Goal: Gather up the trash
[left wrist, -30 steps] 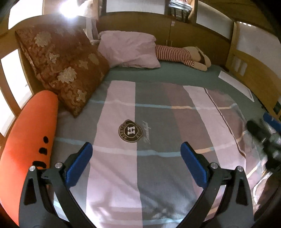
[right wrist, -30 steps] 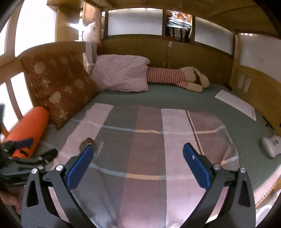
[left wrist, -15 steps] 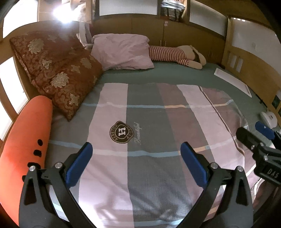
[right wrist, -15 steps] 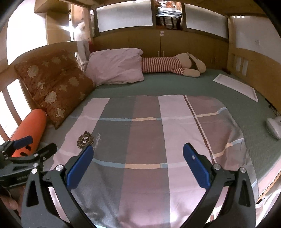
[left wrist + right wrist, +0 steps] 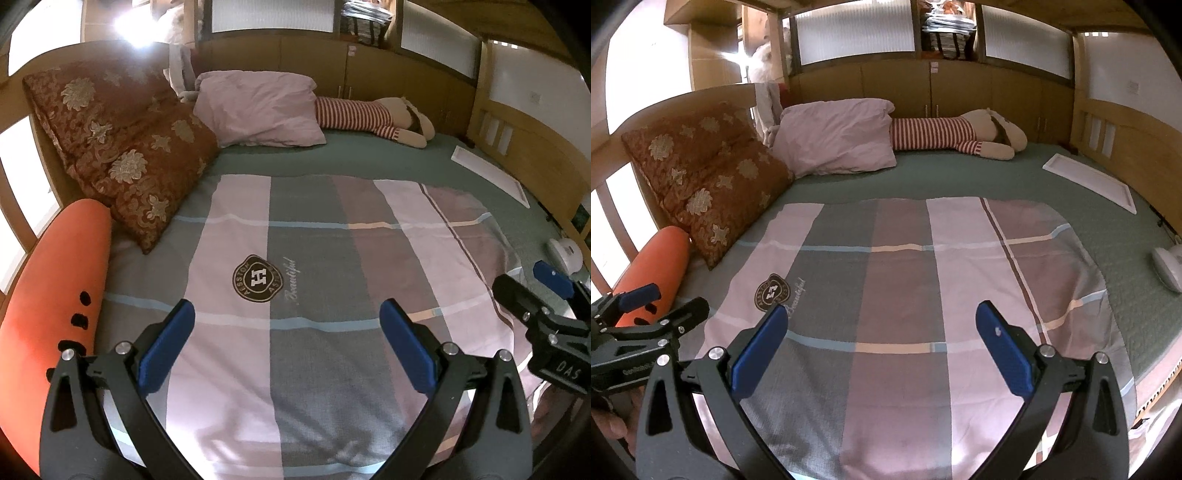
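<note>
My left gripper [image 5: 286, 314] hovers open over the near end of a checked blanket [image 5: 314, 240] on a bed, nothing between its blue pads. My right gripper [image 5: 882, 312] is open too, above the same blanket [image 5: 905, 280], slightly to the right. Each shows in the other's view: the right gripper [image 5: 535, 295] at the right edge, the left gripper [image 5: 653, 306] at the lower left, with a hand below it. No loose scrap shows on the blanket. A white flat panel [image 5: 1089, 177] lies on the green sheet at the far right.
An orange bolster [image 5: 55, 295] and a brown flowered cushion [image 5: 122, 147] line the left rail. A pink pillow [image 5: 258, 107] and a striped plush toy [image 5: 354, 114] lie by the headboard. A white rounded device [image 5: 1167, 266] sits at the bed's right edge. Wooden rails [image 5: 1108, 140] enclose the bed.
Both cameras have drawn back from the bed, so more of the blanket and headboard shows. The right gripper has come further into the left view. Both grippers stay open.
</note>
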The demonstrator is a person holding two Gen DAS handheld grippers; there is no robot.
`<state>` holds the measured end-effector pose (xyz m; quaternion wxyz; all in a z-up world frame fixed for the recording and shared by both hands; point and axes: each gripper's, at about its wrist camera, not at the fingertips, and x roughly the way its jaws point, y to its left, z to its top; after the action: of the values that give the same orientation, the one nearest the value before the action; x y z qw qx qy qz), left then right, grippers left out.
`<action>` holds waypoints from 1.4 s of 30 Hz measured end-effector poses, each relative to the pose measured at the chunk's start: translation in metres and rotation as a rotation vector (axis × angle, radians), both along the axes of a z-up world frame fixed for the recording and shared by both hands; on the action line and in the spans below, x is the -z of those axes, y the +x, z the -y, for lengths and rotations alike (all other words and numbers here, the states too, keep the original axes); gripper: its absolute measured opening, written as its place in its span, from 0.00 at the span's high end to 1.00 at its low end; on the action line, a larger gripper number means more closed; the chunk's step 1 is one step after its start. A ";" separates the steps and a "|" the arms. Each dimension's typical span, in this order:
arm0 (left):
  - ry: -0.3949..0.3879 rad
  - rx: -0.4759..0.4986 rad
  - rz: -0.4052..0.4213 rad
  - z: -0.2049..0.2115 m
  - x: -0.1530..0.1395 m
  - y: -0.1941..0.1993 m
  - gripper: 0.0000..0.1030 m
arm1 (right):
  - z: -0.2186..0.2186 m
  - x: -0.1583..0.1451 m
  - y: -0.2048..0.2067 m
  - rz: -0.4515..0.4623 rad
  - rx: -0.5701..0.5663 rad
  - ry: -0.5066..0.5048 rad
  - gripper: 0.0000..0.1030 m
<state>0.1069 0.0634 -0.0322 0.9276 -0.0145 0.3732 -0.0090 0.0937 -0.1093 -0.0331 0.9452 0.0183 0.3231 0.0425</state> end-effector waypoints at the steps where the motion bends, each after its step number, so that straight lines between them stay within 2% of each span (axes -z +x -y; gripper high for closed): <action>1: -0.011 0.007 -0.003 0.000 0.000 0.000 0.03 | 0.000 0.000 0.000 -0.001 -0.001 -0.001 0.03; 6: -0.004 0.006 -0.007 0.000 -0.003 0.000 0.03 | 0.000 0.001 0.000 -0.001 -0.001 -0.001 0.03; 12: -0.013 0.021 -0.062 0.002 0.003 0.006 0.03 | 0.000 0.001 0.000 -0.002 -0.002 -0.002 0.03; 27: -0.001 -0.003 -0.011 0.001 -0.002 0.003 0.03 | -0.001 0.001 0.000 -0.002 -0.002 -0.002 0.03; 42: -0.007 0.005 -0.010 0.000 -0.003 0.002 0.03 | -0.001 0.002 0.000 -0.003 -0.002 -0.003 0.03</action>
<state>0.1090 0.0634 -0.0297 0.9257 -0.0166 0.3776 -0.0126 0.0933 -0.1080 -0.0349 0.9447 0.0166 0.3247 0.0430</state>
